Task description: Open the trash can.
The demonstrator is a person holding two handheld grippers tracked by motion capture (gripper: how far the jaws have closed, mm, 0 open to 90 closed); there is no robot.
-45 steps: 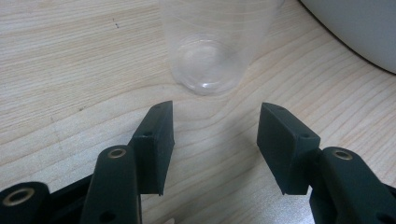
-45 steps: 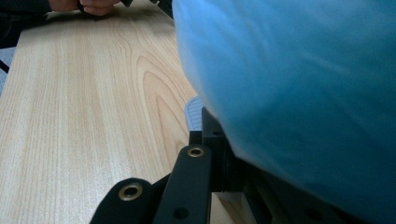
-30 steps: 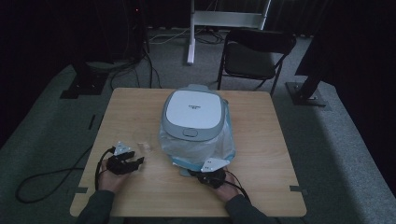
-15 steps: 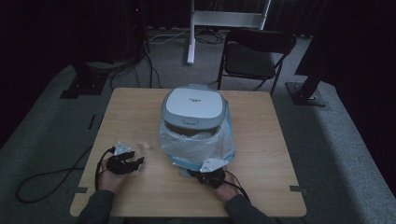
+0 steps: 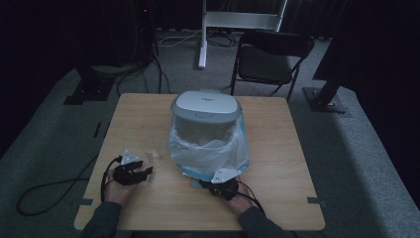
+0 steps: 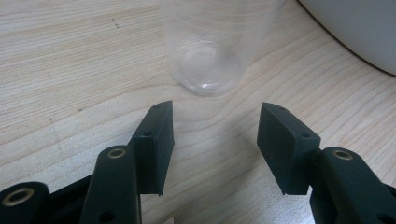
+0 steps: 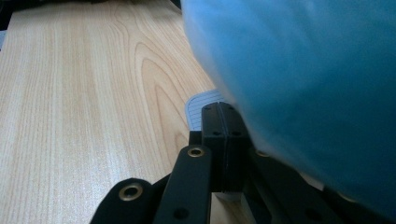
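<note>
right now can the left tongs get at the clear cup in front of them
Probably yes. The left tongs are open, and the clear plastic cup stands upright just ahead of the jaws with bare table between them. The white bin sits off to one side.

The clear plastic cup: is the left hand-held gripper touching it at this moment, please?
Apart. In the left gripper view, bare wood shows between the open left hand-held gripper and the cup.
</note>
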